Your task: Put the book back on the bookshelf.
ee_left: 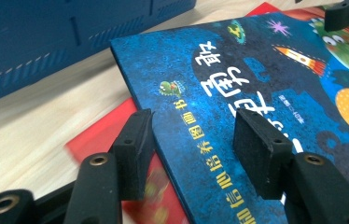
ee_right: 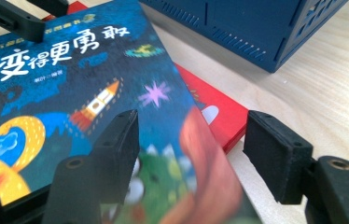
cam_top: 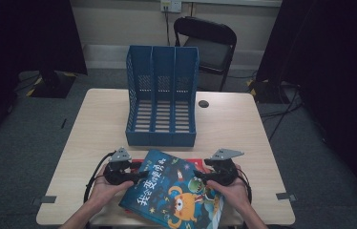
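Both tongs, left [cam_top: 141,175] and right [cam_top: 199,175], stand spread astride opposite edges of the blue picture book [cam_top: 174,191], which lies between them atop a red book [ee_left: 112,140], pads not pinching.

Dim high view; close-up edges blurred.

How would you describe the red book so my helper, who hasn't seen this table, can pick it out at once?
Start at the blue file rack standing mid-table, then come toward the near edge, where a blue picture book lies between the left gripper and the right gripper. The red book lies flat under it, showing at its edges. Its plain red cover sets it apart from the illustrated blue one.
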Demonstrator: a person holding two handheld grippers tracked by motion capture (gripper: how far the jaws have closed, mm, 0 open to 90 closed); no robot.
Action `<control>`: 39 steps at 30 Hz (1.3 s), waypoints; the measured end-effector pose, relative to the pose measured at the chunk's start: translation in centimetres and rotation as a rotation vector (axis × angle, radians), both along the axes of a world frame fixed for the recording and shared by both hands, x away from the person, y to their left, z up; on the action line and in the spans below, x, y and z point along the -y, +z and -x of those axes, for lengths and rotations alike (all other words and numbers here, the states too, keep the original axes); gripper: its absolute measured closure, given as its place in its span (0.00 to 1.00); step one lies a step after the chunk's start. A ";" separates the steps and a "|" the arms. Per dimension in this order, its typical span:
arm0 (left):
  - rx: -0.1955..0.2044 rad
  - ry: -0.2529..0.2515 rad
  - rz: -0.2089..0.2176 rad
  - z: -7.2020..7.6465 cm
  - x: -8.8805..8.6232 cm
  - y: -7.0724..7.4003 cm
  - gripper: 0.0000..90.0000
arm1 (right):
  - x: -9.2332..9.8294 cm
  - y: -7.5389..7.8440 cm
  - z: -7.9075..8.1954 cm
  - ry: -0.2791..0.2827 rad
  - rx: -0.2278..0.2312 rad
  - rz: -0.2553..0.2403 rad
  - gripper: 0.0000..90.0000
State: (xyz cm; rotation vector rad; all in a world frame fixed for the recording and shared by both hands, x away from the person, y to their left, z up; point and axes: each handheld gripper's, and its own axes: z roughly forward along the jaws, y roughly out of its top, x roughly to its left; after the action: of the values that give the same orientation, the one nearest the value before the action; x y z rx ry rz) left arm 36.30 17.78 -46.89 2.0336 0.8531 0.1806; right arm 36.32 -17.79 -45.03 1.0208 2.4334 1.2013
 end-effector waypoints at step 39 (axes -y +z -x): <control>-0.047 -0.096 -0.042 -0.5 2.7 0.7 0.54 | -2.1 0.3 -1.4 0.115 -0.100 0.065 0.50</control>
State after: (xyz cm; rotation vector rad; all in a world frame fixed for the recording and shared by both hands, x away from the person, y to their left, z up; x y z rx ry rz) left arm 36.82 15.13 -46.18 2.1200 0.7842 0.0976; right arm 37.68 -15.68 -44.75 0.9564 2.6225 1.1227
